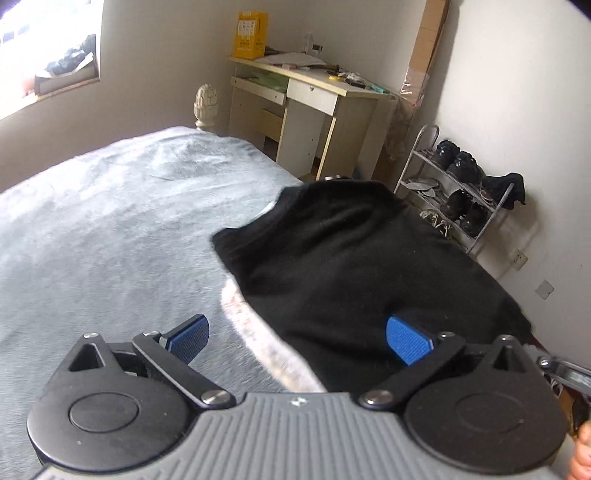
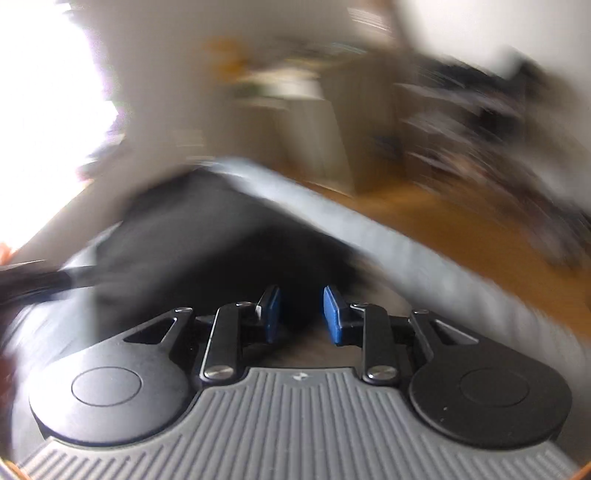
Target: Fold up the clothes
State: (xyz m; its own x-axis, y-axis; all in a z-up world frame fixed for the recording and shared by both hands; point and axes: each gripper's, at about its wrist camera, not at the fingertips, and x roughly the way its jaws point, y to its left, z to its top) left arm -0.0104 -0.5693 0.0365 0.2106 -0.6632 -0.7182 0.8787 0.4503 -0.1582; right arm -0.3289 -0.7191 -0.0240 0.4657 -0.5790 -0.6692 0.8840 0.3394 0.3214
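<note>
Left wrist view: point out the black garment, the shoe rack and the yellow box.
black garment (image 1: 351, 266), left wrist view, middle of the cloth.
shoe rack (image 1: 419, 142), left wrist view, white wire side loop.
yellow box (image 1: 250, 35), left wrist view, front face.

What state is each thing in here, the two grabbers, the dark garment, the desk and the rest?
left gripper: open wide, holding nothing.
right gripper: narrow gap between its pads; the picture is too blurred to tell if it grips cloth.
black garment: lying rumpled on the bed, hanging over its edge.
bed: covered with a pale fleecy blanket.
desk: cluttered on top, drawer shut.
shoe rack: loaded with dark shoes.
</note>
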